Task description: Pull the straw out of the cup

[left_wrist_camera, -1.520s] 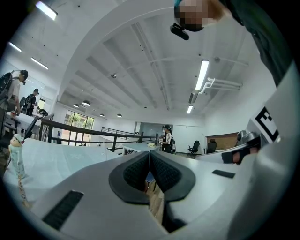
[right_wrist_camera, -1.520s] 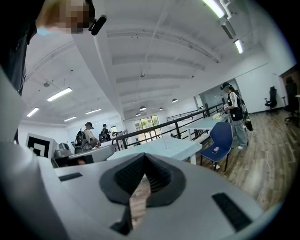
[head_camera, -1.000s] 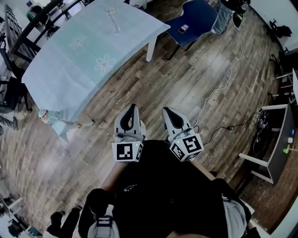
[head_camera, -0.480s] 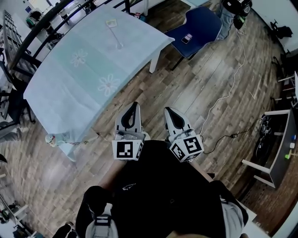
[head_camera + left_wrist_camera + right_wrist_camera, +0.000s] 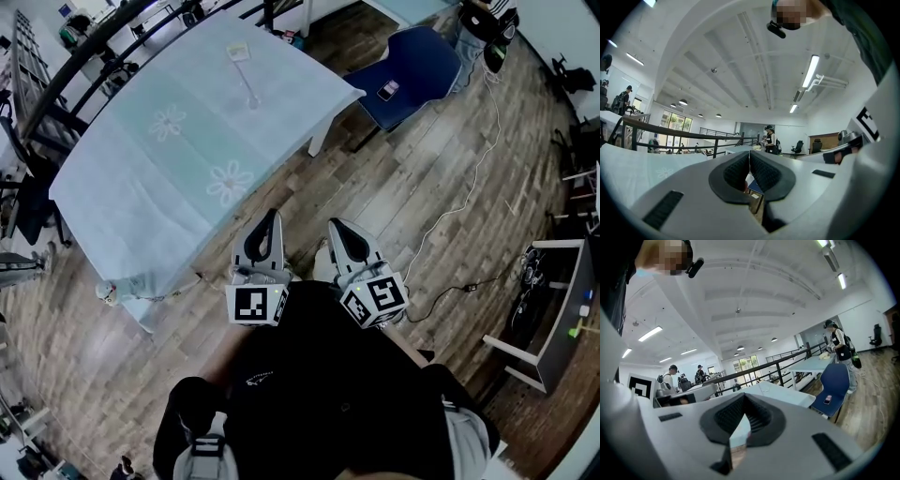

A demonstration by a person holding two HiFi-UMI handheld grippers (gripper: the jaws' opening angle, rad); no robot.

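Both my claws are pressed together on nothing, the left gripper and the right gripper side by side before me. The table lies nearer than a second ago, so I am closing in. The cup with its straw stands at the table's far end, not yet within reach.

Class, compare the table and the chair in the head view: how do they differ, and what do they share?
The table is pale blue with flower prints; the chair is plain dark blue. The table is far larger than the chair. The table bears a cup; the chair, a small flat item. Both stand on the floor.
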